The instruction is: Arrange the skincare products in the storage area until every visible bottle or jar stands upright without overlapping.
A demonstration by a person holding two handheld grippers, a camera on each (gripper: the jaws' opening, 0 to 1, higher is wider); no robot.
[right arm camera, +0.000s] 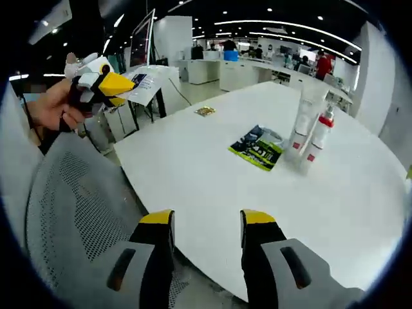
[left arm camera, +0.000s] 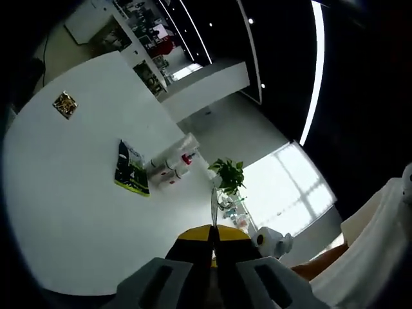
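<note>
In the left gripper view, my left gripper [left arm camera: 213, 239] rises from six o'clock with its yellow-tipped jaws pressed together, nothing between them. The view is rolled, so the round white table [left arm camera: 71, 193] fills the nine o'clock side. Near the centre, a small cluster of skincare bottles [left arm camera: 172, 166] stands on the table, white tubes with one red-capped bottle among them. Just beside them, toward nine o'clock, lies a flat green and black packet [left arm camera: 131, 168]. A small gold sachet [left arm camera: 65, 104] lies well apart, toward ten o'clock. A potted plant [left arm camera: 228, 175] sits past the bottles toward three o'clock.

In the right gripper view, my right gripper [right arm camera: 206, 226] rises from six o'clock with its jaws spread wide and empty, hanging over the near edge of the table. The skincare bottles [right arm camera: 310, 132] stand upright at two o'clock, close together; I cannot tell whether they touch. The green and black packet [right arm camera: 257, 148] lies just beside them, toward the centre. The gold sachet [right arm camera: 205, 111] lies at twelve o'clock. At ten o'clock, a hand [right arm camera: 55, 106] holds the left gripper [right arm camera: 106, 84] off the table. A grey mesh chair [right arm camera: 71, 212] sits at eight o'clock.
</note>
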